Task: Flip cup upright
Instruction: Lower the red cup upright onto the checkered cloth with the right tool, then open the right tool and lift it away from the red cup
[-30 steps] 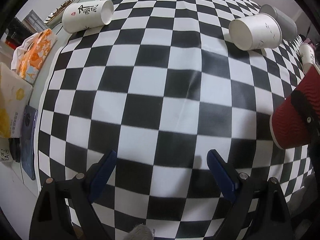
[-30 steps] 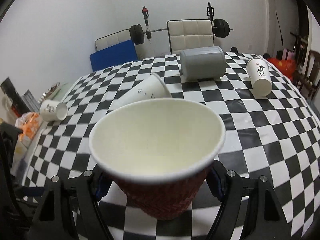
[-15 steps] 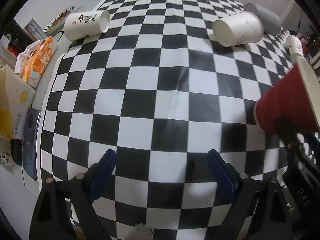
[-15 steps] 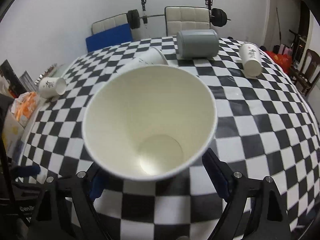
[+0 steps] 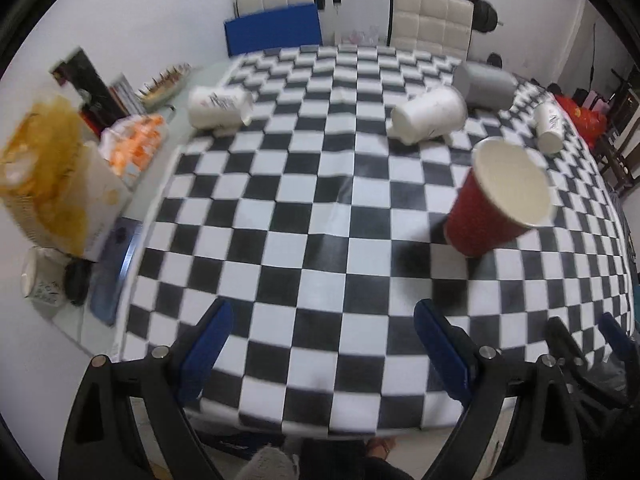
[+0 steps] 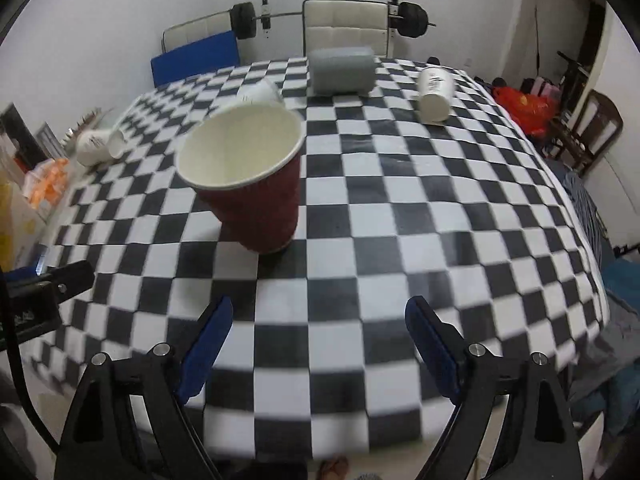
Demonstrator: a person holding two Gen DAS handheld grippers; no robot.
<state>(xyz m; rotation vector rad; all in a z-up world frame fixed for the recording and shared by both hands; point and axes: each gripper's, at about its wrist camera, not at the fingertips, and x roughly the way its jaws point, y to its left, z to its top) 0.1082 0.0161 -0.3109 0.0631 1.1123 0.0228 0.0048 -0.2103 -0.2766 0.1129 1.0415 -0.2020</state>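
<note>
Red cup [image 6: 256, 184] standing upright on the checkered cloth [image 6: 400, 208], open mouth up, white inside. Nothing touching it. In the left wrist view, same red cup [image 5: 496, 204] to the right side of the cloth, about the middle between near and far.

Right gripper [image 6: 316, 344] released, blue pads [image 6: 208, 340] spread wide apart, holding nothing. Hanging near the close edge of the table, with the red cup farther off and a bit to the left.

Left gripper [image 5: 324, 348] released too, blue pads [image 5: 204, 344] wide apart, empty. Also near the close edge, with the red cup far off to the right. A bit of the right gripper peeking in at the lower right corner of the left wrist view.

More cups lying on their sides at the far part of the cloth: a white cup with writing [image 5: 218, 106] at the far left, a plain white cup [image 5: 428, 114] near the middle, a gray cup [image 6: 342, 70] at the far end, and a small white cup [image 6: 434, 90] at the far right. Plain white cup partly hidden behind the red cup in the right wrist view.

Off the cloth on the left: an orange pack [image 5: 134, 146], a yellow and white box [image 5: 60, 184] and a dark phone [image 5: 110, 280]. Behind the table, a blue mat [image 6: 196, 58], a white padded bench [image 6: 344, 24] and a barbell [image 6: 328, 18].
</note>
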